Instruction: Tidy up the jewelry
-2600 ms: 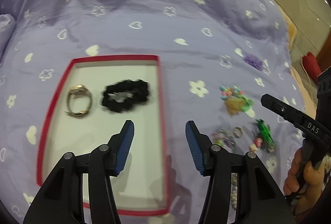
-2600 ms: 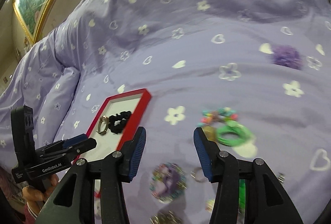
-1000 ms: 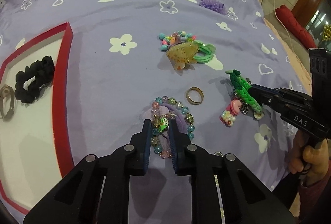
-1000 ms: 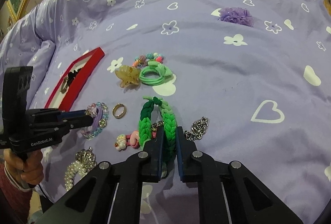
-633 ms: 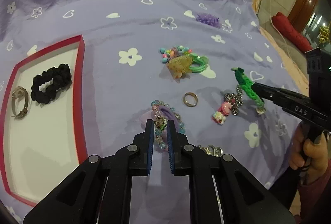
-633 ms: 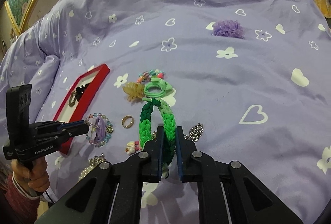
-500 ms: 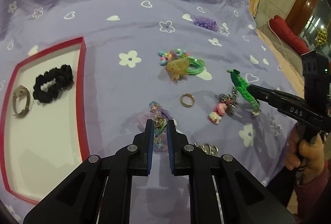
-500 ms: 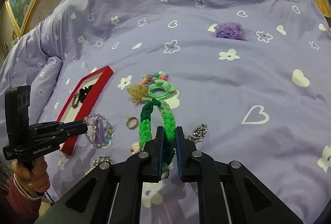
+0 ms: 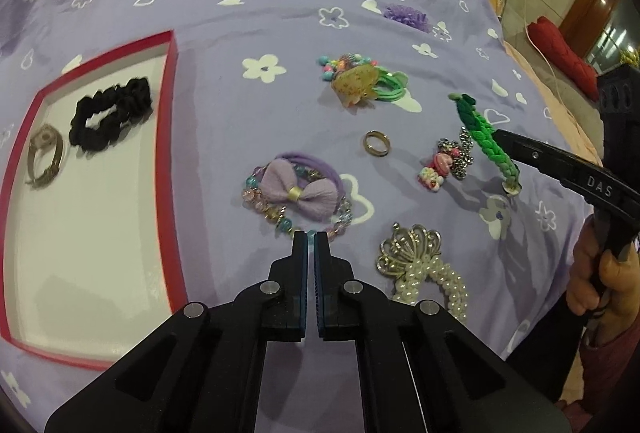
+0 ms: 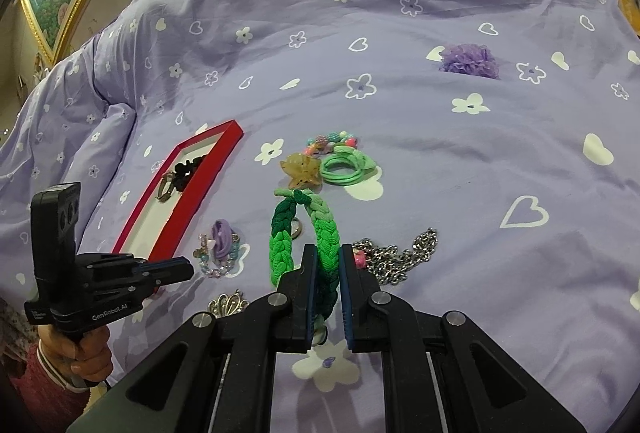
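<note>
My left gripper (image 9: 311,235) is shut on the near edge of a beaded bracelet (image 9: 280,219) that lies on the bed with a purple bow hair tie (image 9: 297,189) on it. My right gripper (image 10: 326,253) is shut on a green braided bracelet (image 10: 320,233) and holds it above the bed; it also shows in the left wrist view (image 9: 486,141). The red-rimmed white tray (image 9: 168,153) at left holds a black scrunchie (image 9: 112,115) and a watch (image 9: 44,155).
On the purple bedspread lie a gold ring (image 9: 377,143), a star clip with green hair ties (image 9: 360,85), a pink charm on a chain (image 9: 444,165), a pearl crown piece (image 9: 420,261) and a purple pompom (image 9: 408,15). The bed edge runs along the right.
My left gripper has lowered with the beaded bracelet, which now lies flat on the bed with the bow showing. My right gripper has kept the green bracelet raised.
</note>
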